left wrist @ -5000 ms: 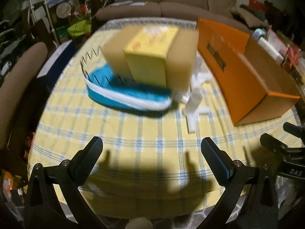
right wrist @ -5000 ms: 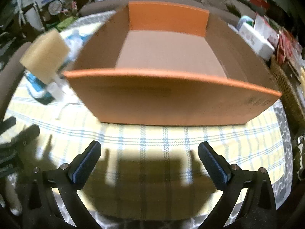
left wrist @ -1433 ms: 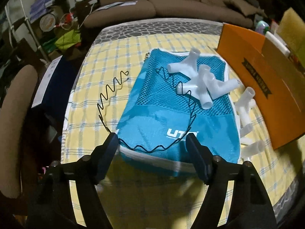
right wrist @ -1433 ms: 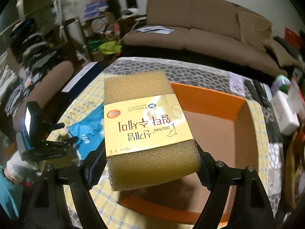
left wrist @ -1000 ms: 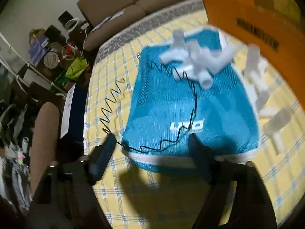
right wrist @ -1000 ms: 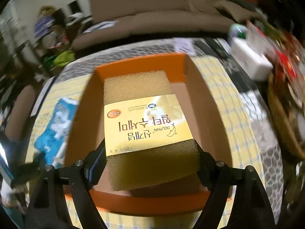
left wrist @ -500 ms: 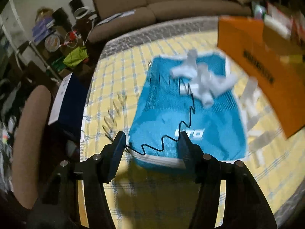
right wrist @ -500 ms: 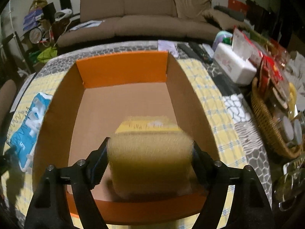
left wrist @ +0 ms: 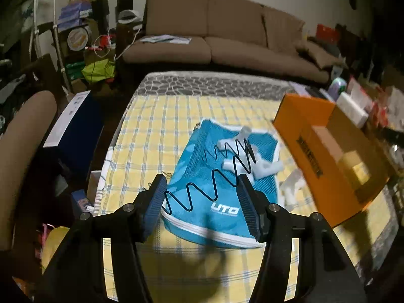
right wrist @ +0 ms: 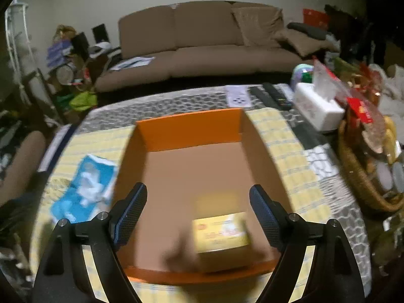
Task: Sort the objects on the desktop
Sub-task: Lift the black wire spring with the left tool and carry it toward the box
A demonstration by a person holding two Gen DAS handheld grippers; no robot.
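Observation:
My left gripper (left wrist: 200, 197) is shut on a black wire spring (left wrist: 214, 176) and holds it above the table. Below it a blue mesh pouch (left wrist: 222, 194) lies on the checked tablecloth with white plastic pipe connectors (left wrist: 252, 161) on it. My right gripper (right wrist: 197, 209) is open and empty above the orange cardboard box (right wrist: 186, 131). A yellow sponge with a yellow label (right wrist: 222, 232) lies inside the box near its front wall. The box (left wrist: 303, 136) and sponge (left wrist: 353, 166) also show in the left wrist view.
More white connectors (left wrist: 290, 184) lie between the pouch and the box. A tissue box (right wrist: 318, 111), remote controls (right wrist: 272, 96) and a wicker basket (right wrist: 363, 184) stand at the right. A brown sofa (left wrist: 214, 48) is behind the table; a chair (left wrist: 20, 136) is at the left.
The sponge has dropped out of my right gripper into the box and the jaws have opened. My left gripper has lifted the wire spring off the table and pouch.

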